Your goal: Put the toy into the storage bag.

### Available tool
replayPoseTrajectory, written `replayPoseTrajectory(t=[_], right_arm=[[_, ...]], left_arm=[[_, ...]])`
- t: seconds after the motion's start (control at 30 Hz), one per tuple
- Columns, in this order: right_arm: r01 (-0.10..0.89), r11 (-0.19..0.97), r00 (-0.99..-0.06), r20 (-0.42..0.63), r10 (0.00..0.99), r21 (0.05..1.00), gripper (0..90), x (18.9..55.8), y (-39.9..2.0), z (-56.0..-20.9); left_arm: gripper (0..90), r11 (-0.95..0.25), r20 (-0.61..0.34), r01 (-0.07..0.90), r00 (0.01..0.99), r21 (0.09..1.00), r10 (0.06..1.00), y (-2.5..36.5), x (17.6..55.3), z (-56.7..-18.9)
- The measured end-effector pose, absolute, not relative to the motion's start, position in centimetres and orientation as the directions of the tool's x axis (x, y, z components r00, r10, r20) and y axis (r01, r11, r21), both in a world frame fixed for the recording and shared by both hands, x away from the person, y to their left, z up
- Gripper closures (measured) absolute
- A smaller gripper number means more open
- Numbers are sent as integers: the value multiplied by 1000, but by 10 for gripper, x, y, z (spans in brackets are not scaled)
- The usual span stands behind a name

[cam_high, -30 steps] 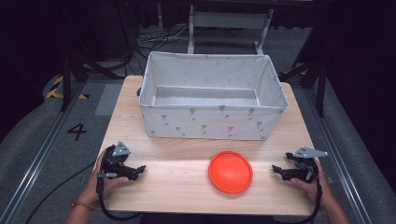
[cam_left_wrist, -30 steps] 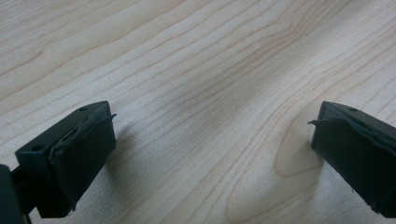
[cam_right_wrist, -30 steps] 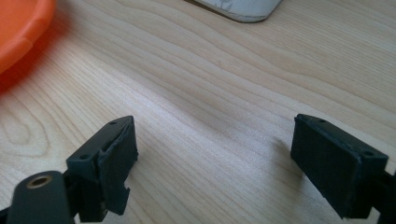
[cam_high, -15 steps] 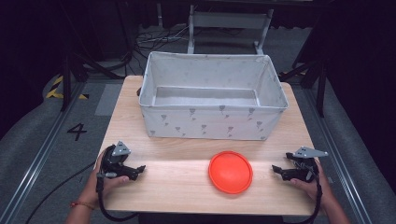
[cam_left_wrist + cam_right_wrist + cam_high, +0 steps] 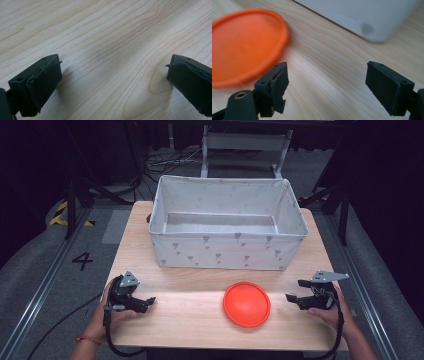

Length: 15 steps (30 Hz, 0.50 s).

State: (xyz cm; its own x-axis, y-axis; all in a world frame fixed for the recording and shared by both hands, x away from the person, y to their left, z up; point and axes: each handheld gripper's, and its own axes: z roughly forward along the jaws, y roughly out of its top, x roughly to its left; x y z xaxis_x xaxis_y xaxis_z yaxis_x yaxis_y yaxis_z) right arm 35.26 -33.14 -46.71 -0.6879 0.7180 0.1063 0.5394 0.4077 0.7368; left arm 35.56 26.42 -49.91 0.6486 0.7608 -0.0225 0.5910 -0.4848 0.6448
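One orange disc (image 5: 246, 304) on table (image 5: 190, 325), one fabric bin (image 5: 227, 251), right tool (image 5: 294, 296) and left tool (image 5: 148, 302), jaws apart, empty, right's just narrowing.

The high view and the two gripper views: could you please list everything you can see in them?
Disc: one, orange, round, lying on the near half of the table, apart from both grippers.
Fabric bin: one, pale grey-white with small grey motifs, on the far half of the table, nothing visible inside.
Table: one, light wood.
Number 4 marking: one, black, on the grey floor left of the table.
Metal frame: one, grey, on the floor beyond the bin.
Left hand-held gripper: one, black, near left of the table, jaws open over bare wood.
Right hand-held gripper: one, black, right of the disc, jaws wide apart with nothing between them, having just closed slightly.
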Motion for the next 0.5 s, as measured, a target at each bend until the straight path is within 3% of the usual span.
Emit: replayPoseTrajectory(t=[0.2, 0.5], right_arm=[[470, 516, -782, 66, 620, 716, 195, 357, -270, -456], [481, 578, -819, 103, 564, 659, 203, 374, -238, -473]], left_arm=[[1, -484, -23, 591, 649, 645, 761, 264, 356, -499], [1, -485, -23, 591, 649, 645, 760, 264, 356, -499]])
